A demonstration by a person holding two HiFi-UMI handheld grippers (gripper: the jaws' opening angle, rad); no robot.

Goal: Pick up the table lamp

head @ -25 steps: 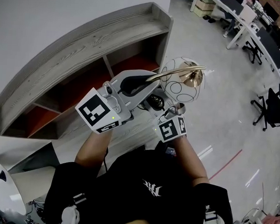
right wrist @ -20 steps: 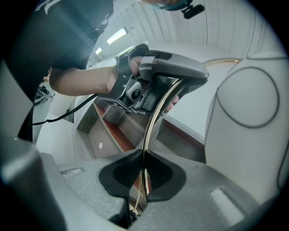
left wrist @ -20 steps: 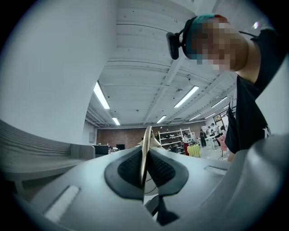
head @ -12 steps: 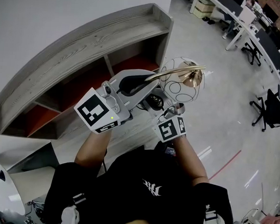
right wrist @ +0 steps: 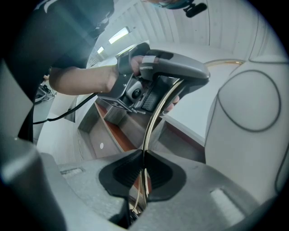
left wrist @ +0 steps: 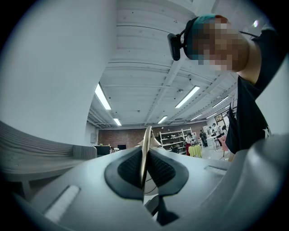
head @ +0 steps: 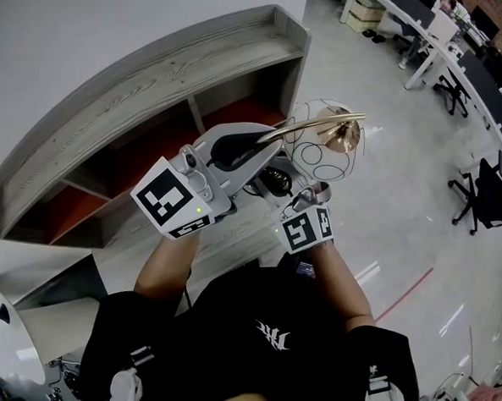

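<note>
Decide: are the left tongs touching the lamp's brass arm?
Touching. The left gripper view shows the left tongs shut on the brass arm, with both dark pads pressed against it.

Even cool light from long ceiling tubes (left wrist: pixel 103 96), soft shadows, pale glare streaks on the glossy floor (head: pixel 376 237), gripper views strongly curved with dark corners, nearest parts blurred, head view sharp.

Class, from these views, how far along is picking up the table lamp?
Done: left gripper and right gripper are shut on the brass stem of the table lamp. In hand: the lamp hangs in the air near the shelf unit. Left: apparently only keeping hold; its base is hidden.
</note>
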